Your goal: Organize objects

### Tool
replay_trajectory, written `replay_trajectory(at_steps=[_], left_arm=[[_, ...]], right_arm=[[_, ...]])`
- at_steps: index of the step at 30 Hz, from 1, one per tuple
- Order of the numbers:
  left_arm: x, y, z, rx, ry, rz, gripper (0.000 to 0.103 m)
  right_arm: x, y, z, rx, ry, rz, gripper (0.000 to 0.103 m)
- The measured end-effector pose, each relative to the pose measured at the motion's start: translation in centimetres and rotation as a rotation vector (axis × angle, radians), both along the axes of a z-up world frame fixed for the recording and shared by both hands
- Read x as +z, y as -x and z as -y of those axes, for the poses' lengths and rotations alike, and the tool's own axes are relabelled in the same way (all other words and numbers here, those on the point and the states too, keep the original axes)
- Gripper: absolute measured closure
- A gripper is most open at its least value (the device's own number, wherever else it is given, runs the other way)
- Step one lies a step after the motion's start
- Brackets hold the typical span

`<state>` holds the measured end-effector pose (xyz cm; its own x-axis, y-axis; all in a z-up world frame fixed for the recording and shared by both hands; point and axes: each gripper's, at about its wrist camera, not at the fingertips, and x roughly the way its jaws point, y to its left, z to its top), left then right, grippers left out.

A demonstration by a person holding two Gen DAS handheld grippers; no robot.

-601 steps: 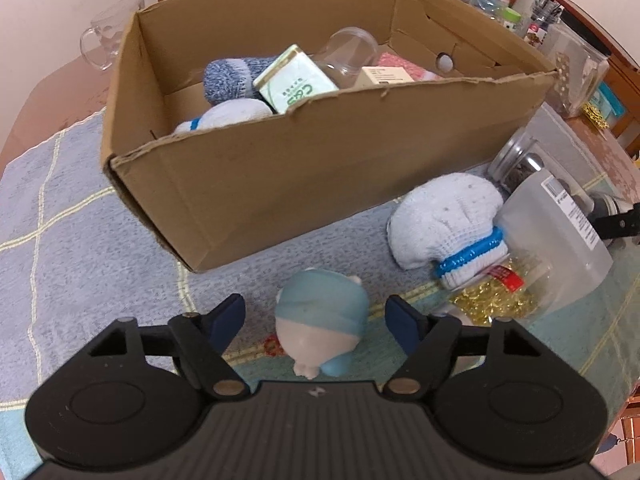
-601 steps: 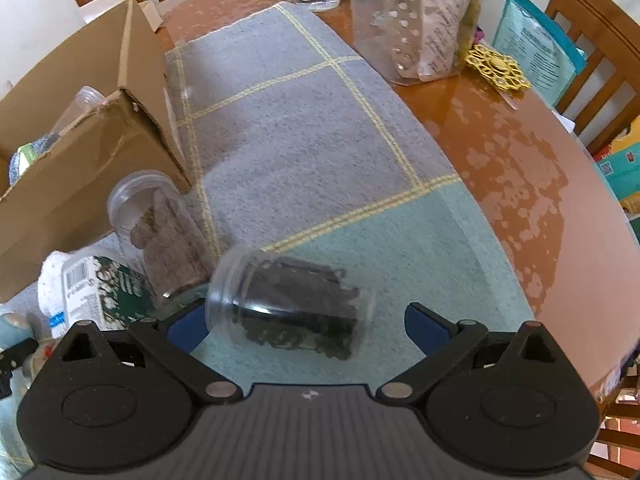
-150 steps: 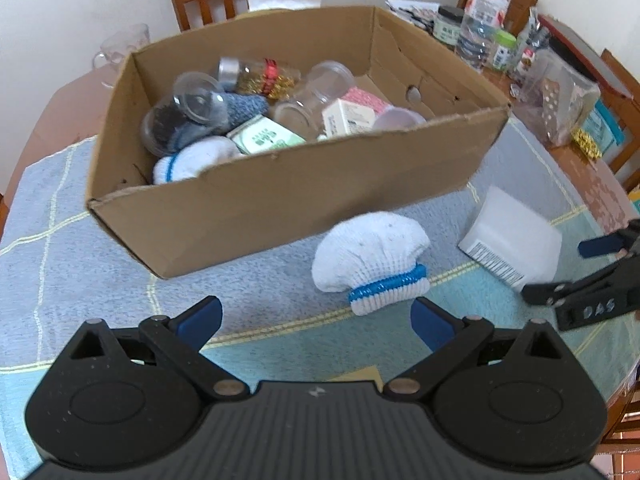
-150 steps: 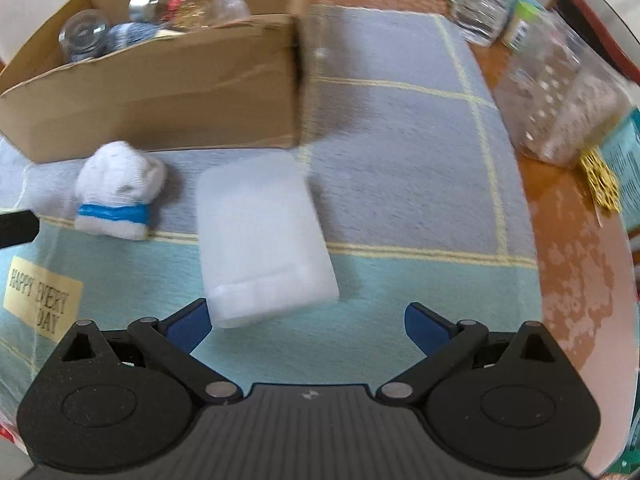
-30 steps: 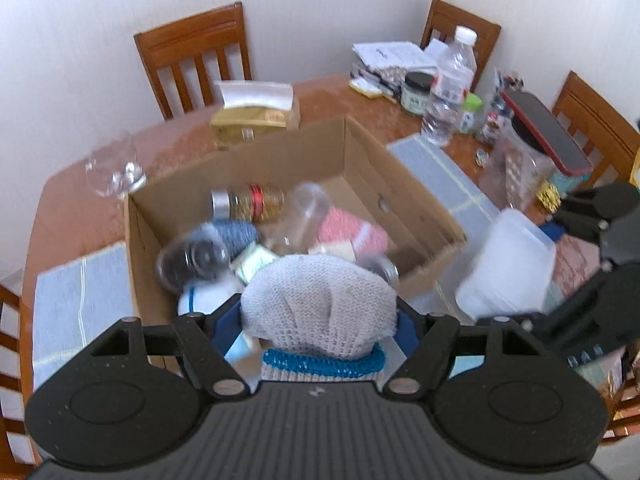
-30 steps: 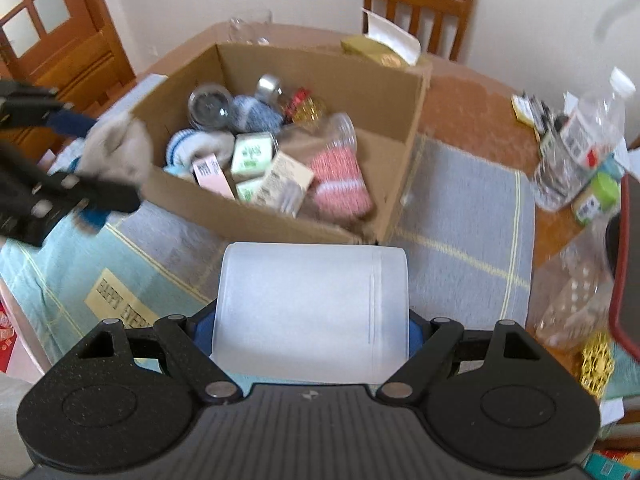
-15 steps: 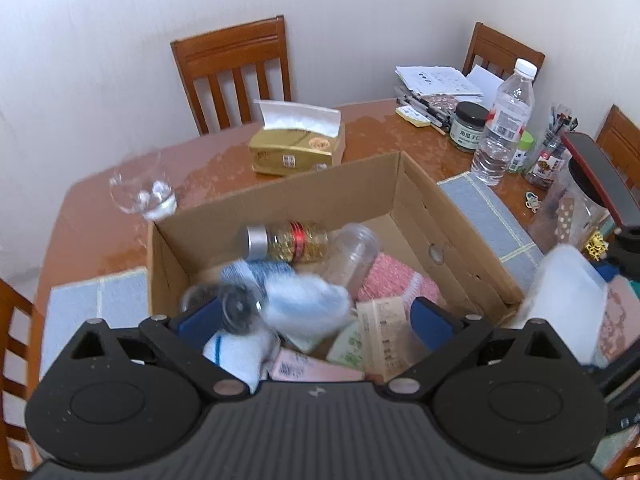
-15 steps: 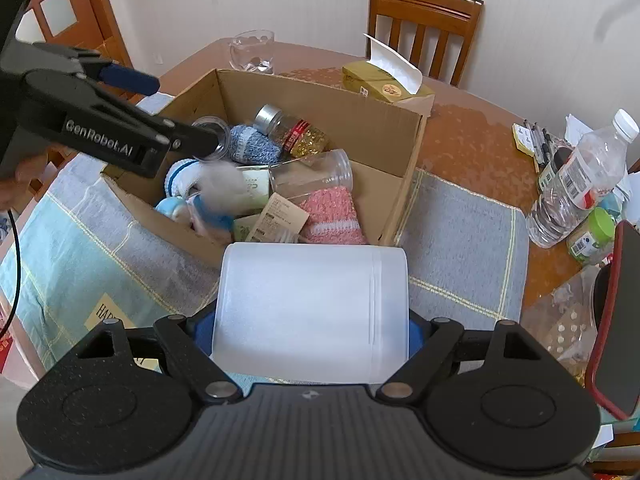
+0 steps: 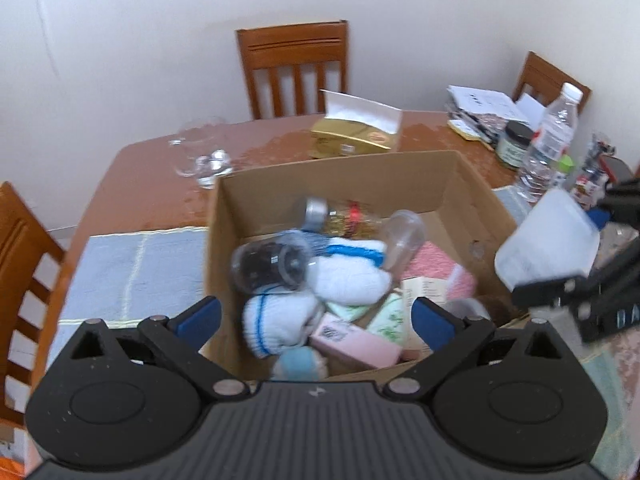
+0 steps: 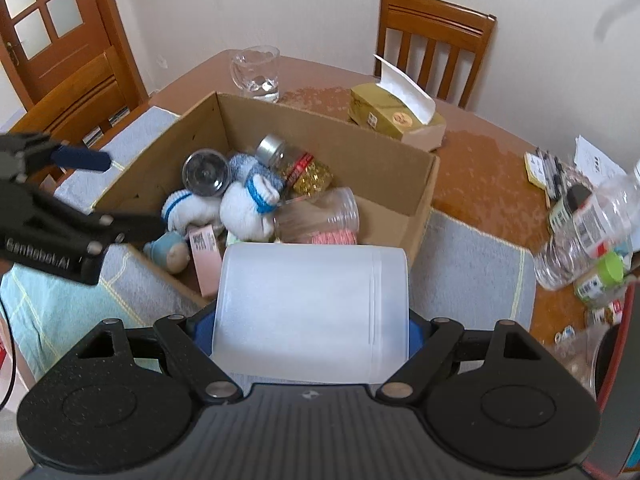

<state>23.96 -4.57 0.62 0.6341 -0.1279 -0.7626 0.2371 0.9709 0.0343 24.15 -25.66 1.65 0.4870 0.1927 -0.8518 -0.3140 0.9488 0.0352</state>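
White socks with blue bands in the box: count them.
2. One white sock lies mid-box beside the jar; the other lies nearer the left gripper. More may be buried.

A plain cream wall (image 9: 160, 40) closes the room behind the brown desk (image 9: 152, 184), whose glossy top catches soft daylight. One wooden slat-backed chair (image 9: 294, 68) stands at the desk's far edge against that wall; a second chair (image 9: 540, 76) shows behind the far right corner, and a third chair (image 9: 20, 264) sits at the desk's left side. Left of the desk, beyond that side chair, a wooden door (image 10: 48, 20) with small frosted panes is set in the wall.
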Motion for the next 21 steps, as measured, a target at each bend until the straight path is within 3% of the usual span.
replay_trajectory(at_steps=[16, 21], left_arm=[[-1.5, 1.8, -2.6, 0.093, 0.004, -0.030, 0.002], [-1.4, 1.8, -2.9, 0.104, -0.002, -0.035, 0.002]], right_arm=[[-1.0, -7.9, -1.5, -0.008, 0.038, 0.031, 0.016], [-1.5, -8.6, -1.5, -0.046, 0.039, 0.014, 0.009]])
